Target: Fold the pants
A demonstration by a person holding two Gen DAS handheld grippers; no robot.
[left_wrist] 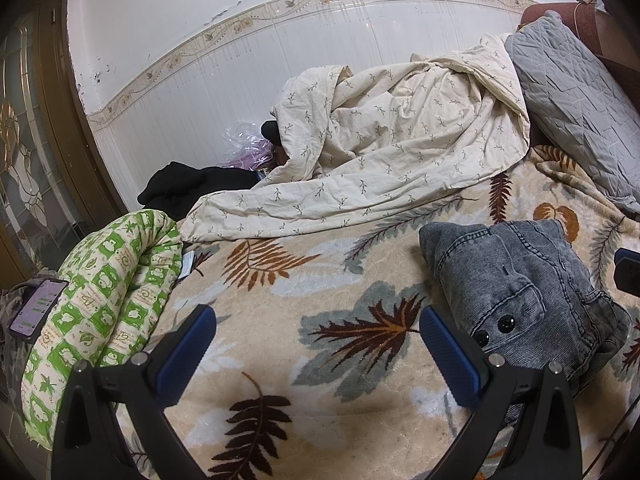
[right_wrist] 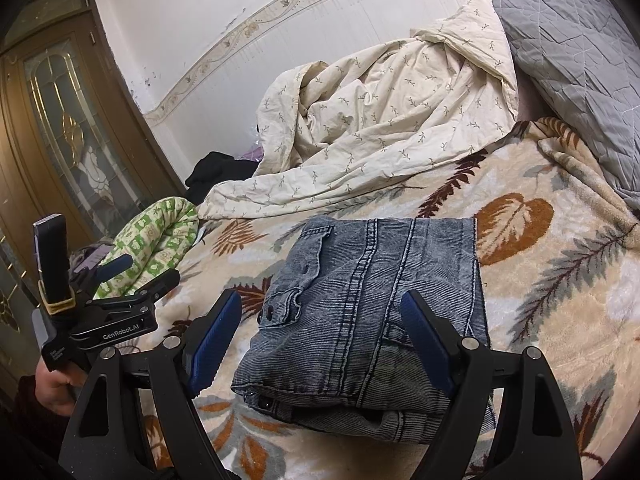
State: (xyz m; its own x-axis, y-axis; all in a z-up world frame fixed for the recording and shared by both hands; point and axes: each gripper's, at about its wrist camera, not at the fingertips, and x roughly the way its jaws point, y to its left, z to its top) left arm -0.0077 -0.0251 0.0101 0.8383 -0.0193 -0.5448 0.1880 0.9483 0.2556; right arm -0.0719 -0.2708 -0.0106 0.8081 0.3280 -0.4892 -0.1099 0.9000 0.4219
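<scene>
The grey-blue denim pants (right_wrist: 372, 312) lie folded into a thick rectangular bundle on the leaf-patterned blanket (right_wrist: 540, 280). In the left wrist view the pants (left_wrist: 520, 292) sit at the right. My left gripper (left_wrist: 318, 326) is open and empty above the blanket, just left of the bundle. My right gripper (right_wrist: 322, 312) is open and empty, its jaws spread on either side of the bundle's near end, not touching it. The left gripper also shows in the right wrist view (right_wrist: 132, 272) at the far left, held in a hand.
A crumpled cream duvet (left_wrist: 400, 140) lies at the back. A grey quilted pillow (left_wrist: 576, 100) is at the right. A rolled green-and-white quilt (left_wrist: 108, 300) and a phone (left_wrist: 36, 308) sit at the left edge. Black clothes (left_wrist: 188, 188) lie by the wall. A brown door (right_wrist: 60, 120) stands left.
</scene>
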